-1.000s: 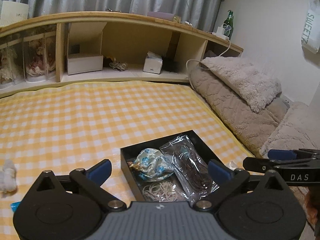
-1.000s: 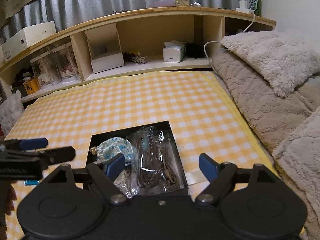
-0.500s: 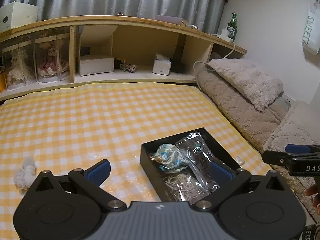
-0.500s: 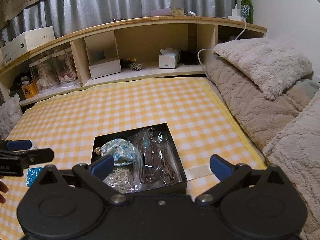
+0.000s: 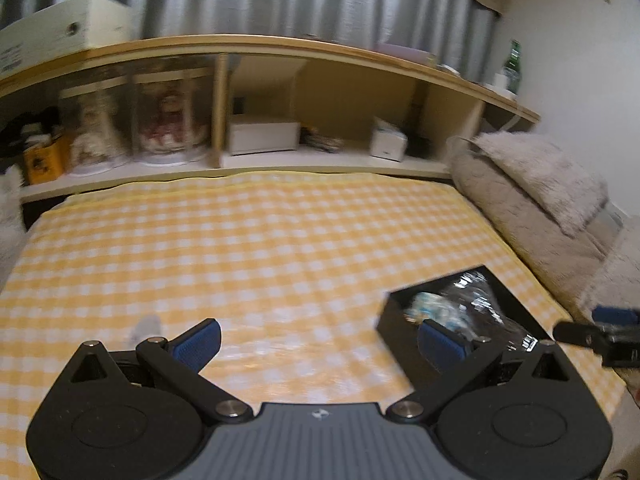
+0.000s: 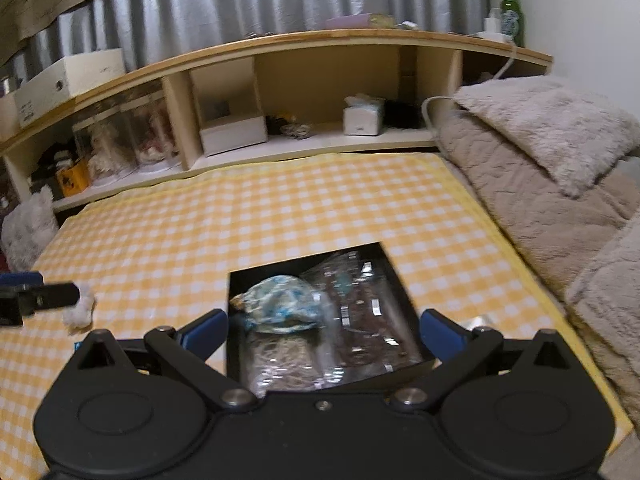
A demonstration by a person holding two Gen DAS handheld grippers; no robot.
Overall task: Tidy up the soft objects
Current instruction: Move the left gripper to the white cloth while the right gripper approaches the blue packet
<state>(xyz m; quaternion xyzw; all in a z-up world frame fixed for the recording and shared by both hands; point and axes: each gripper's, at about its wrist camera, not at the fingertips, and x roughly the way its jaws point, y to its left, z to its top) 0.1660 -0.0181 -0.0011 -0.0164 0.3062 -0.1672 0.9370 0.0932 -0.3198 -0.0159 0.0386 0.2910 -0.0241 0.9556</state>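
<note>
Black rectangular tray (image 6: pixel 394 270): crinkly clear bags (image 6: pixel 360 312), blue-patterned pouch (image 6: pixel 280 304) | fluffy white tuft (image 6: pixel 80 308) | both jaws apart, empty

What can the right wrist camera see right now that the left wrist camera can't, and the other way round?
Only the right wrist view shows the bag of pale bands at the near end of the black tray, and the small blue packet on the cloth. Only the left wrist view shows the right tool's tip. Both show the tray, the blue floral pouch, the white fluffy piece and the checked cloth.
</note>
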